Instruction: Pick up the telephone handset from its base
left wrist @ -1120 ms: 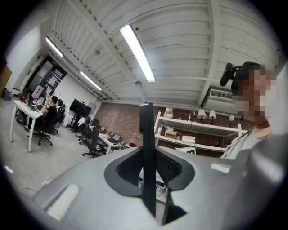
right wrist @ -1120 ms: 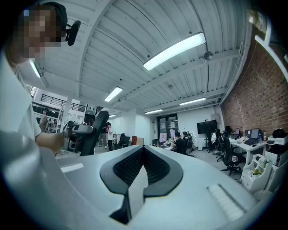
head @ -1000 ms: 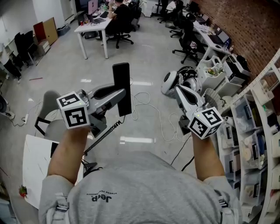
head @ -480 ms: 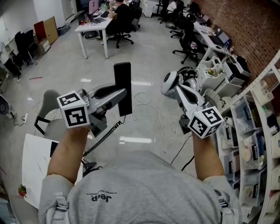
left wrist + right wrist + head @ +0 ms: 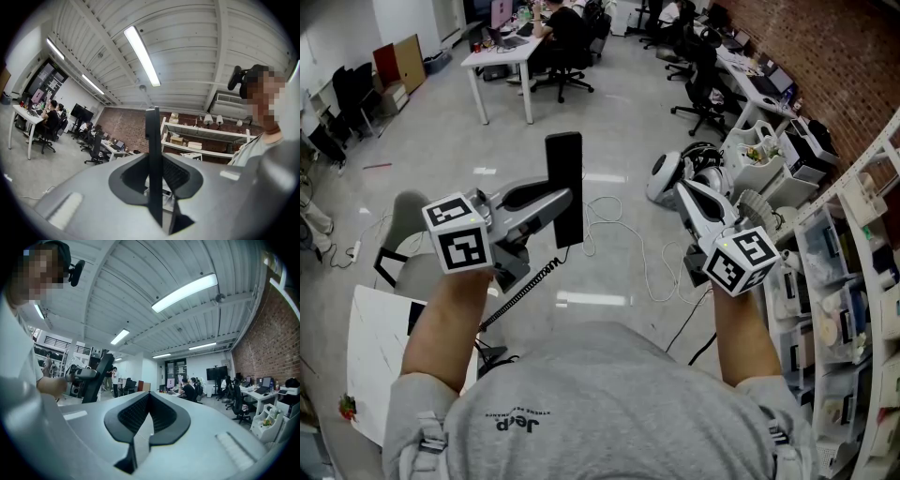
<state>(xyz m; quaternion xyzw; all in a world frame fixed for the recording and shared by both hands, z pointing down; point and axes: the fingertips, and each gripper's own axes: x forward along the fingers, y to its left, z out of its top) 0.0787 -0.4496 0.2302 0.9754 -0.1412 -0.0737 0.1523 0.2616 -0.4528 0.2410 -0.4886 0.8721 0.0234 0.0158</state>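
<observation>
Handset [image 5: 563, 173] sits pinched edge-on in left tongs [image 5: 566, 201], cord [image 5: 525, 289] partly hidden behind forearm [image 5: 448, 323]; right tongs [image 5: 149, 397] pressed together.

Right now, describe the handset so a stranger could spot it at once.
Follow the person's left arm to the left gripper, above the grey floor. Its jaws clamp the handset: a flat black bar, upright. Only it trails a coiled cord.
</observation>
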